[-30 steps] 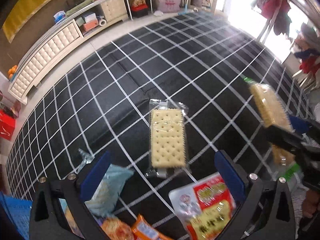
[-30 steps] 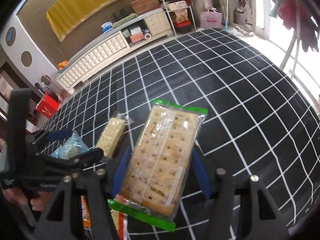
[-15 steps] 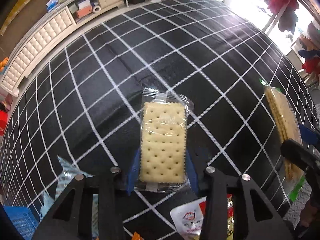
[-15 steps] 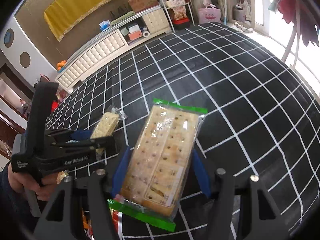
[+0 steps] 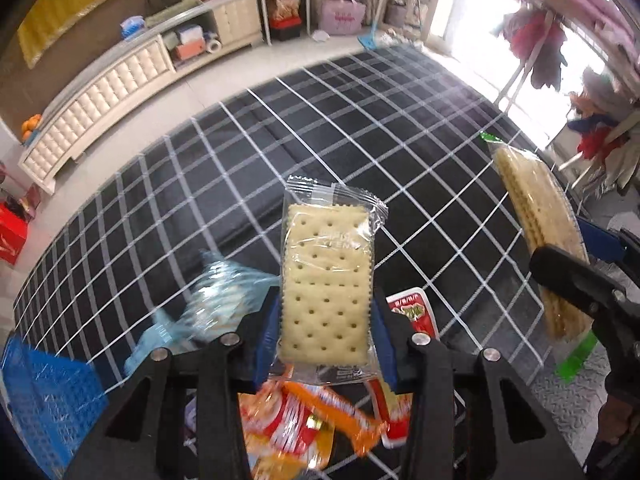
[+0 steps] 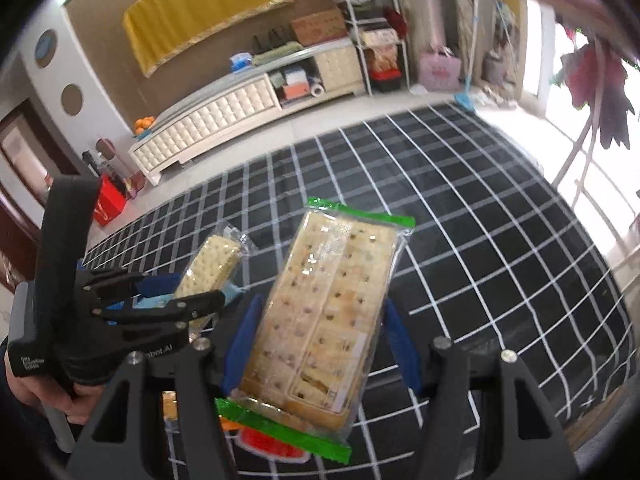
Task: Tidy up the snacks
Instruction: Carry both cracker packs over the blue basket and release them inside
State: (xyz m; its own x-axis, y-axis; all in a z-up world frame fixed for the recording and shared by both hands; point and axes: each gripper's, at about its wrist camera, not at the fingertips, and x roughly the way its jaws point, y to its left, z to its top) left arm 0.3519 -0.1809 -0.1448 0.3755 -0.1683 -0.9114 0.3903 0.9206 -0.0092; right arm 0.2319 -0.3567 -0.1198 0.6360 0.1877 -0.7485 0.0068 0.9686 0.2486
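Observation:
My left gripper [image 5: 325, 328] is shut on a single cracker pack [image 5: 326, 280] in clear wrap, held upright above the black grid rug. My right gripper [image 6: 320, 344] is shut on a large green-edged cracker pack [image 6: 328, 312], also lifted off the rug. In the left wrist view the large cracker pack [image 5: 536, 232] shows edge-on at the right, held in the right gripper [image 5: 580, 276]. In the right wrist view the left gripper [image 6: 172, 292] and its single cracker pack [image 6: 212, 264] appear at the left, with a hand on the handle.
Loose snacks lie under the left gripper: a light blue packet [image 5: 212, 288], a red-and-white packet [image 5: 412, 312] and orange and red wrappers [image 5: 312, 420]. A blue basket [image 5: 40, 396] sits at the lower left. A white cabinet [image 6: 240, 116] lines the far wall.
The left gripper shut on the single cracker pack and lifted it off the rug. The right gripper kept hold of the large pack and tilted up.

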